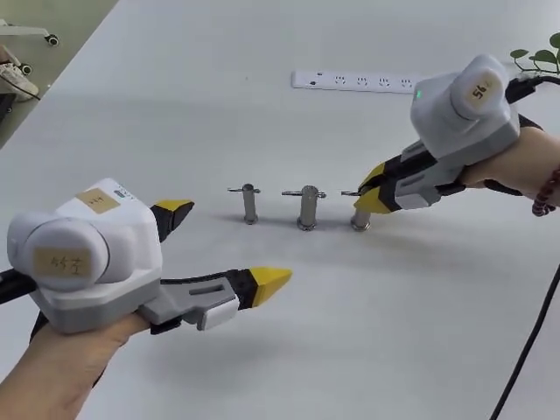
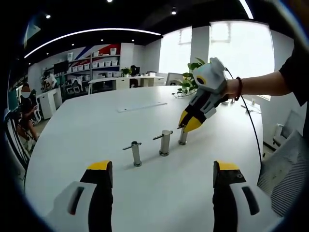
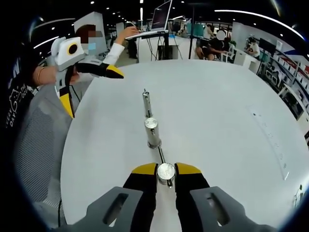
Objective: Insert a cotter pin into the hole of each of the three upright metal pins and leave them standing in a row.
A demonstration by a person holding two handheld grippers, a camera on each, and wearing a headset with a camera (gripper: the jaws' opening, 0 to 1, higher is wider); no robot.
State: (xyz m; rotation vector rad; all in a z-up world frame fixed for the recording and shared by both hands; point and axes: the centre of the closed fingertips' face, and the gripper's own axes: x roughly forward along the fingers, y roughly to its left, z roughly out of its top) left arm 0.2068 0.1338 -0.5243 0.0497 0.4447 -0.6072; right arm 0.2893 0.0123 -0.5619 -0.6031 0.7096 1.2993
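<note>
Three upright metal pins stand in a row on the white table (image 1: pixel 262 114). The left pin (image 1: pixel 250 203) and the middle pin (image 1: pixel 307 207) each carry a cotter pin across the top. My right gripper (image 1: pixel 372 188) comes in from the right at the right pin (image 1: pixel 360 219), its jaws closed narrow on a cotter pin (image 1: pixel 349 193) at that pin's top. In the right gripper view the pin head (image 3: pixel 166 170) sits between the yellow fingertips (image 3: pixel 145 170). My left gripper (image 1: pixel 223 245) hovers open in front of the row with nothing between its jaws, and is also seen open at the left gripper (image 2: pixel 163 166).
A white power strip (image 1: pixel 359 81) lies at the back of the table. A plant (image 1: pixel 542 54) stands at the far right edge, and a black cable (image 1: pixel 528 346) runs down the right side. People and shelves stand beyond the table in the gripper views.
</note>
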